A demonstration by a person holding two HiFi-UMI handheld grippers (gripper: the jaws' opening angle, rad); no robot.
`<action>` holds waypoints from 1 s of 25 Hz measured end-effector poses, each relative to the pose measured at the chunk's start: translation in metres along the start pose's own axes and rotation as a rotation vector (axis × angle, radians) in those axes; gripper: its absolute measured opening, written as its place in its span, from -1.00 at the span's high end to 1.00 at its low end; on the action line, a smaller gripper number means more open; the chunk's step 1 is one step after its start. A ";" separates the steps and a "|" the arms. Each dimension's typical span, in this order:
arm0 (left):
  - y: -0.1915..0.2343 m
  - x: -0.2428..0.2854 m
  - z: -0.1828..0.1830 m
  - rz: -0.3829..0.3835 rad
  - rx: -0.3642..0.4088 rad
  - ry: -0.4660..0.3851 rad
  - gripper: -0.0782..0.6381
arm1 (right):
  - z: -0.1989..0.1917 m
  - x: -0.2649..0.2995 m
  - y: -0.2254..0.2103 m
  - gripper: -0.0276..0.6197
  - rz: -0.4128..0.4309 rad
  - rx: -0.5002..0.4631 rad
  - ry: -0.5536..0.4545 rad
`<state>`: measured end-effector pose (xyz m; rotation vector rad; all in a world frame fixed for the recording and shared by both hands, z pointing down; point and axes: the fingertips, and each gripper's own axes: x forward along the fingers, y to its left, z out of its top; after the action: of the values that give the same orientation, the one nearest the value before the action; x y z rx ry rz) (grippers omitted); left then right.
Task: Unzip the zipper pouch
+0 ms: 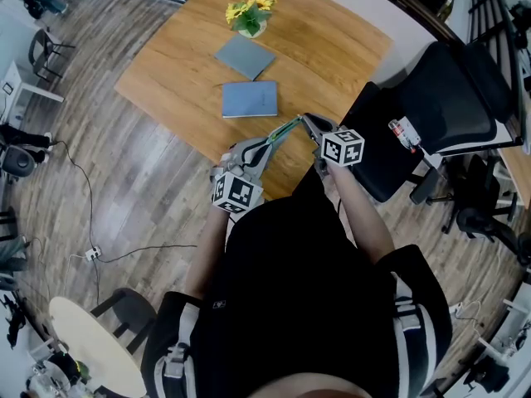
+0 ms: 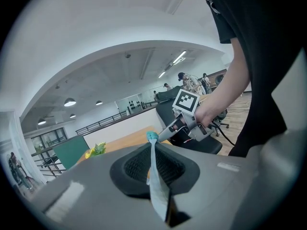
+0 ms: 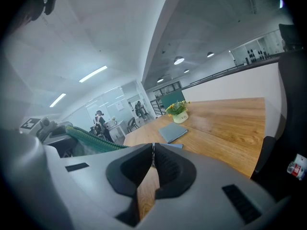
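- Zipper pouch (image 1: pixel 280 133): held in the air just above the near edge of the bench (image 1: pixel 332 48), stretched between both claws.
- Left claw (image 2: pixel 153 153): closed tight on the pouch's thin fabric edge.
- Right claw (image 3: pixel 153 151): tips pinched together at the teal zipper end; the pull tab is too small to confirm.
- Judgement: light, limp and thin, likely to bunch up. Keep it taut and grip the fabric beside the zipper, then the pull.
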<state>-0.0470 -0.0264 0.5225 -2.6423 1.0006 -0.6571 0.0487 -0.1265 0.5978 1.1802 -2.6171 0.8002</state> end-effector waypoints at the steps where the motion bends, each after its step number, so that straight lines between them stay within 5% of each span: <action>1: 0.001 0.000 0.000 0.004 0.004 0.000 0.74 | 0.000 0.000 0.000 0.86 -0.003 -0.014 0.002; 11: 0.022 -0.014 -0.005 0.069 -0.021 -0.008 0.75 | -0.006 0.005 0.007 0.65 -0.054 -0.196 0.048; 17: 0.036 -0.023 -0.012 0.113 -0.061 -0.001 0.75 | -0.012 0.000 0.016 0.91 -0.025 -0.228 0.055; 25: 0.052 -0.032 -0.021 0.146 -0.112 -0.002 0.75 | -0.022 0.000 0.037 0.91 0.010 -0.353 0.094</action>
<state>-0.1082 -0.0441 0.5112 -2.6308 1.2496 -0.5819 0.0201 -0.0949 0.6012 1.0042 -2.5487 0.3613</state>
